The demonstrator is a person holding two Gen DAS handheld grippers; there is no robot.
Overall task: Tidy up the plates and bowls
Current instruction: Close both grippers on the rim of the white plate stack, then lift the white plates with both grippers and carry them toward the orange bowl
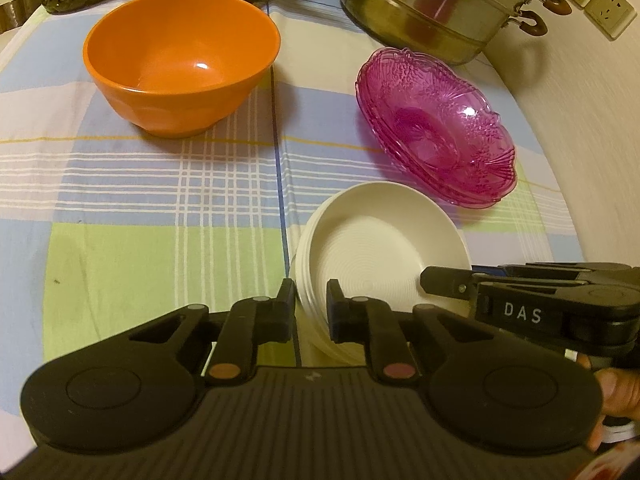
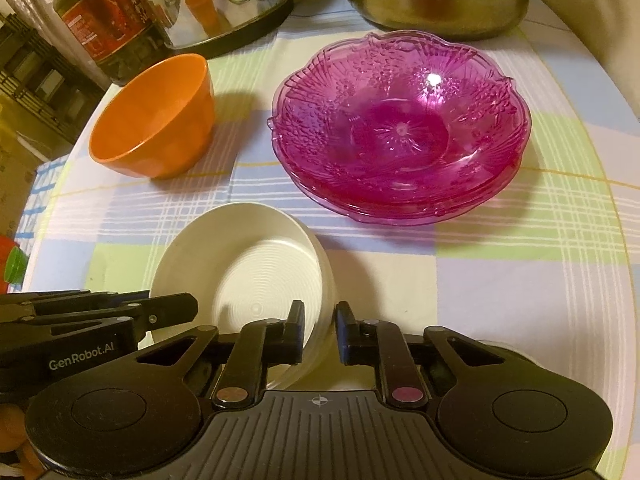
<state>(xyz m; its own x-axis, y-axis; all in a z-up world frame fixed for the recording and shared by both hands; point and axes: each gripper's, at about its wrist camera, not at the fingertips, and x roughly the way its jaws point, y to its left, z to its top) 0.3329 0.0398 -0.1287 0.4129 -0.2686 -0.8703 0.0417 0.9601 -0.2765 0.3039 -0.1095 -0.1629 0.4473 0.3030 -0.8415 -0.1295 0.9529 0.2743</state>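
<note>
I have a hand-held gripper in each hand, and both are clamped on the stack of white plates (image 1: 376, 256) at the near edge of the desk (image 1: 120, 184). My left hand-held gripper (image 1: 311, 308) is pinched on the stack's left rim, one finger outside and one inside the top plate. My right hand-held gripper (image 2: 320, 332) does the same on the right rim. Both are almost fully closed, with only the rim's thickness between the pads. From each wrist view I can see the other tool reaching in sideways over the white dish.

As far as sorting goes, a good part looks done. The white plates sit nested in one pile, slightly skewed, so the lower rims show at the side. The pink glass dishes (image 2: 400, 128) are stacked too, just behind the white ones and a little apart from them. The orange bowl (image 1: 180, 60) stands alone and upright, well to the left, with nothing in it.

What remains, I judge, is moving this white pile to its final spot or squaring it up, and perhaps grouping the bowl. Behind everything stand a steel pot (image 1: 432, 4), a kettle (image 2: 224, 0) and an oil bottle (image 2: 104, 12), which I must not knock.
</note>
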